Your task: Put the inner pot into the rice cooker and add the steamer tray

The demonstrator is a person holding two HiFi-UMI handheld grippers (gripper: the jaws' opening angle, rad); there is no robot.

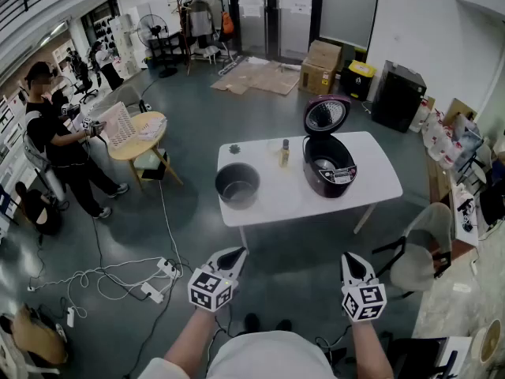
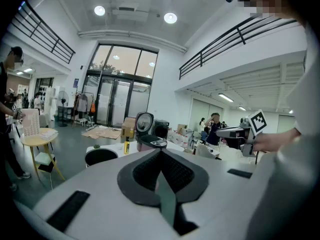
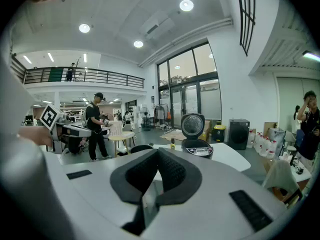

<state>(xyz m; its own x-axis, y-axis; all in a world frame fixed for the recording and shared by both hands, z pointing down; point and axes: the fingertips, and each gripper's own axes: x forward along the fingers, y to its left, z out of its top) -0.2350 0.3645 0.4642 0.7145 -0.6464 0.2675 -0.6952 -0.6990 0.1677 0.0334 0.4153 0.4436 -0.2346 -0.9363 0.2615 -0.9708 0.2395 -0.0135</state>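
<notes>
Grey floor (image 1: pixel 181 133) is seen around the white table (image 1: pixel 371 181). Left of the open rice cooker (image 1: pixel 329 166), the inner pot (image 1: pixel 237 185) is set out, ready for lifting. The left hand-held gripper (image 1: pixel 235 253) and right hand-held gripper (image 1: pixel 349 260) are held closed and empty, well back from the rice cooker.

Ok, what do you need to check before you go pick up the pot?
1. Rice cooker lid up: ok.
2. Inner pot upright on the white table, left of the cooker: ok.
3. Left gripper empty: ok, but its jaws are shut, so open them first.
4. Right gripper empty: ok, jaws shut too.
5. Small bottle standing clear of the pot: ok.
6. Steamer tray found: cannot tell, none is plainly visible.
</notes>
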